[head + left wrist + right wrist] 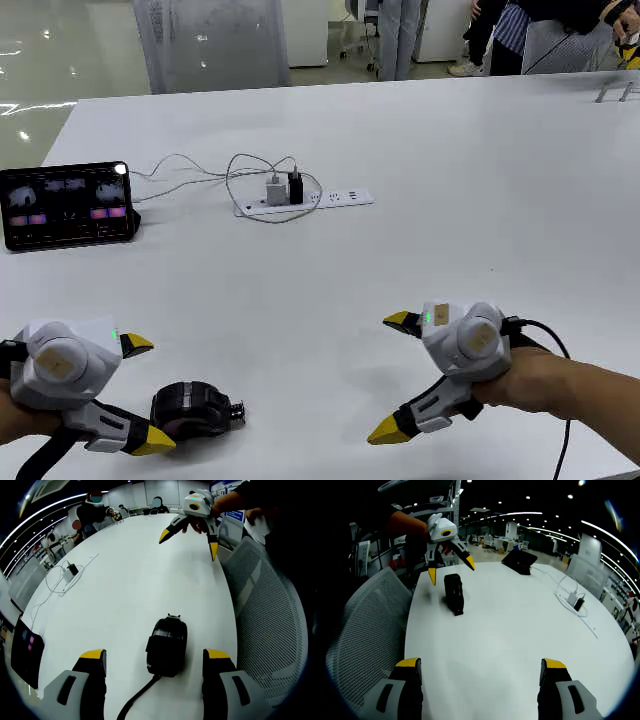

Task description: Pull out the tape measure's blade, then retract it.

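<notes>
White and bare across most of its top, the table (420, 170) carries a dark tablet (68, 205) near its left edge. A white power strip (335, 199) with two chargers (284, 188) and looped cables (200, 170) lies toward the far side. People stand beyond the far edge.

The tape measure (192, 408), black and rounded, lies close to the near edge on the left part of the table, its blade drawn in. A black strap (137, 700) trails from it toward the left gripper (148, 393). That gripper's yellow-tipped jaws are spread wide, one to each side of the case. In the left gripper view a gap shows on both sides.

The right gripper (392, 376) is held above the table near the same edge, well apart from the tape measure, its jaws likewise wide and holding nothing. A mesh chair (367, 630) stands at the near edge.
</notes>
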`<state>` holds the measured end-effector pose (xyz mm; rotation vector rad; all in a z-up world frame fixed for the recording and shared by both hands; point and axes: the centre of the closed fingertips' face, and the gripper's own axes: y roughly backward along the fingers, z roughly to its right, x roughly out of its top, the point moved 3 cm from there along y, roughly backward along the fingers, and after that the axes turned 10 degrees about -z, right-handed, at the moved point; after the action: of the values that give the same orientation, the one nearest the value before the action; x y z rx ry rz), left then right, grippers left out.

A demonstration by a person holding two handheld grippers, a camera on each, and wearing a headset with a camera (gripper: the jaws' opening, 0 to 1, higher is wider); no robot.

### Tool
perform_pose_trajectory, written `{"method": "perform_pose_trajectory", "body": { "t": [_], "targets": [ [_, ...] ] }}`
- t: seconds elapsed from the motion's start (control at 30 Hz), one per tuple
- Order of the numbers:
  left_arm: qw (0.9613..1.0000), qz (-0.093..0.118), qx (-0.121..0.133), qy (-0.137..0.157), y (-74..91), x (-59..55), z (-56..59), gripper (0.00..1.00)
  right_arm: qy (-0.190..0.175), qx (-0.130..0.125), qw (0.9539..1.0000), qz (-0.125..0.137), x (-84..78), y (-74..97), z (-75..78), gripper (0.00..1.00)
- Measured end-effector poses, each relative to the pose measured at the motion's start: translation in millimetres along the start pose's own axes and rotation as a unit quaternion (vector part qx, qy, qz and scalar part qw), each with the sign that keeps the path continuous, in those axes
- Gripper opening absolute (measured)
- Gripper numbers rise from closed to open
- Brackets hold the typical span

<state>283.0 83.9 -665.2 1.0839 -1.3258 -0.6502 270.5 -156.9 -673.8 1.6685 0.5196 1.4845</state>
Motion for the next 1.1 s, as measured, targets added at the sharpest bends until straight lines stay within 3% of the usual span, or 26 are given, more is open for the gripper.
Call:
{"method": "perform_pose_trajectory", "body": {
  "t": [0.1,0.17,0.3,0.37,0.47,0.53,0.57,0.6,0.77,1.1],
  "targets": [
    [0.9998,-0.007,-0.01,-0.015,-10.4,1.4,-0.1,0.72,0.009,0.011,0.9999,0.001,10.5,-12.2,-5.8,0.96],
    [0.9995,-0.016,-0.019,-0.02,-16.4,0.8,0.6,0.64,0.017,0.018,0.9997,-0.002,16.4,-20.6,-10.0,0.94],
    [0.9989,-0.029,-0.017,-0.031,-24.3,0.8,-1.4,0.5,0.029,0.028,0.9992,-0.002,27.7,-33.1,-16.7,0.9],
    [0.998,-0.046,-0.007,-0.043,-27.1,-1.5,-5.0,0.43,0.035,0.032,0.9989,0.001,33.5,-38.8,-19.1,0.87],
    [0.9978,-0.052,-0.016,-0.039,-29.5,-0.7,-3.0,0.39,0.044,0.039,0.9983,-0.001,40.0,-46.2,-21.9,0.83],
    [0.9969,-0.06,-0.031,-0.041,-31.1,-2.7,0.9,0.34,0.049,0.043,0.9979,-0.004,44.1,-51.1,-23.2,0.81],
    [0.9958,-0.068,-0.053,-0.029,-32.3,-5.0,8.0,0.31,0.05,0.045,0.9977,-0.004,46.4,-52.8,-24.2,0.8],
    [0.9965,-0.065,-0.031,-0.042,-32.7,-3.9,0.4,0.31,0.053,0.05,0.9974,-0.003,49.1,-55.2,-25.2,0.78],
    [0.9967,-0.064,-0.026,-0.042,-31.4,-1.4,3.6,0.3,0.061,0.055,0.9966,-0.004,60.3,-69.7,-26.4,0.69],
    [0.996,-0.075,-0.022,-0.042,-31.0,2.1,5.0,0.29,0.098,0.086,0.9913,-0.013,83.1,-104.9,-46.6,0.51]
  ]
}}
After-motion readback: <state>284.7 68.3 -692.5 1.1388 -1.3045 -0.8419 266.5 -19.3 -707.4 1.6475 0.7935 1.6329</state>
